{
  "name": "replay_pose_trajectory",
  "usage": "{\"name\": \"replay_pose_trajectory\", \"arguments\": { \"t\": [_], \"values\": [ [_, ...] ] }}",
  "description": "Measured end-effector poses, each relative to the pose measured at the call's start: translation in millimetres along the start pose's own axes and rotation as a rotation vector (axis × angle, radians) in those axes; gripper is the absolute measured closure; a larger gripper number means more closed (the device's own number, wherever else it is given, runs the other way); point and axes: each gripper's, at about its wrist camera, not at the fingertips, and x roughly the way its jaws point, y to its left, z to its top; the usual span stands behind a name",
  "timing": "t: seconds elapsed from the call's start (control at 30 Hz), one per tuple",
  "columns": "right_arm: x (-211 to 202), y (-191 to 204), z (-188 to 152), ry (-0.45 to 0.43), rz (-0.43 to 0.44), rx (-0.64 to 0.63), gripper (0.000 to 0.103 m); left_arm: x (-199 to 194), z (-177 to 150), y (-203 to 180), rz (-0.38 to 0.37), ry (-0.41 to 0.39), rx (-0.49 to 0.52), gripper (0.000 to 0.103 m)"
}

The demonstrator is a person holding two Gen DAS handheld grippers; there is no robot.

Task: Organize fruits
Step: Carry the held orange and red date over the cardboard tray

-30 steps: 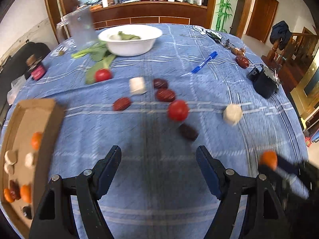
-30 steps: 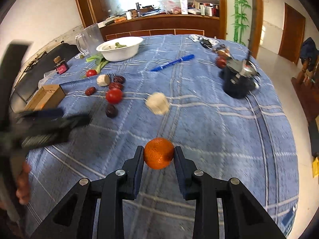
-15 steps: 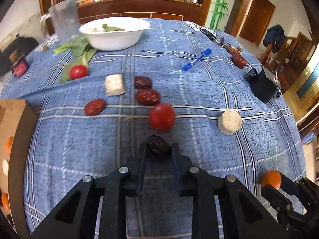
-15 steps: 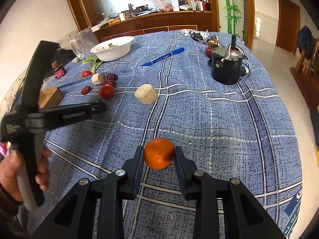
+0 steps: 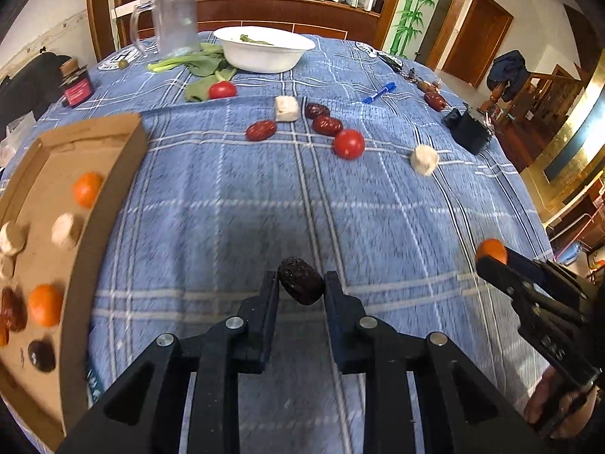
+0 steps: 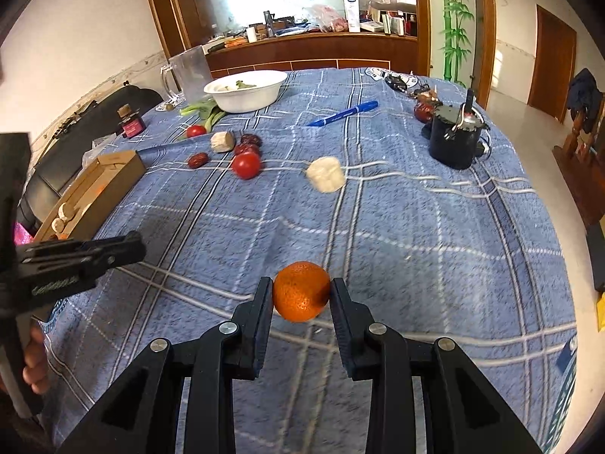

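My left gripper (image 5: 301, 287) is shut on a dark wrinkled date (image 5: 301, 280), held above the blue checked tablecloth (image 5: 234, 208). My right gripper (image 6: 301, 290) is shut on an orange mandarin (image 6: 301, 290); the left wrist view shows it at the right edge, mandarin (image 5: 490, 250) at its tip. A cardboard tray (image 5: 109, 189) at the left holds mandarins, white pieces and dark dates. Loose on the cloth lie a tomato (image 5: 348, 144), red dates (image 5: 327, 125), a white chunk (image 5: 424, 159) and a white cube (image 5: 286, 108).
At the far side stand a white bowl (image 5: 264, 51), leafy greens (image 5: 200, 66), a clear jug (image 5: 170, 19) and a small red jar (image 5: 77, 87). A blue pen (image 5: 378, 92) and a black pot (image 6: 455, 136) sit to the right. A hand (image 6: 34, 355) grips the left tool.
The left gripper closed on the dark date, lifted it and drew back toward the near left, bringing the tray into view. The right gripper kept its hold on the mandarin and shifted slightly.
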Motion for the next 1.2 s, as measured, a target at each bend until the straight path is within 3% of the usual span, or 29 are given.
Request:
{"name": "replay_pose_trajectory", "arguments": {
  "t": [0.23,0.67,1.2],
  "values": [
    [4.2,19.7,-8.0,0.050,-0.016,0.044,0.070,-25.9,-10.2,21.2,-0.055,-0.028,0.012,0.080],
    [5.5,84.2,9.3,0.032,-0.034,0.007,0.070,-58.4,-7.7,73.1,-0.046,-0.088,0.009,0.080],
    [25.6,175.8,54.9,0.006,0.054,-0.112,0.070,-88.8,2.6,165.4,0.013,-0.151,-0.114,0.080]
  ]
}}
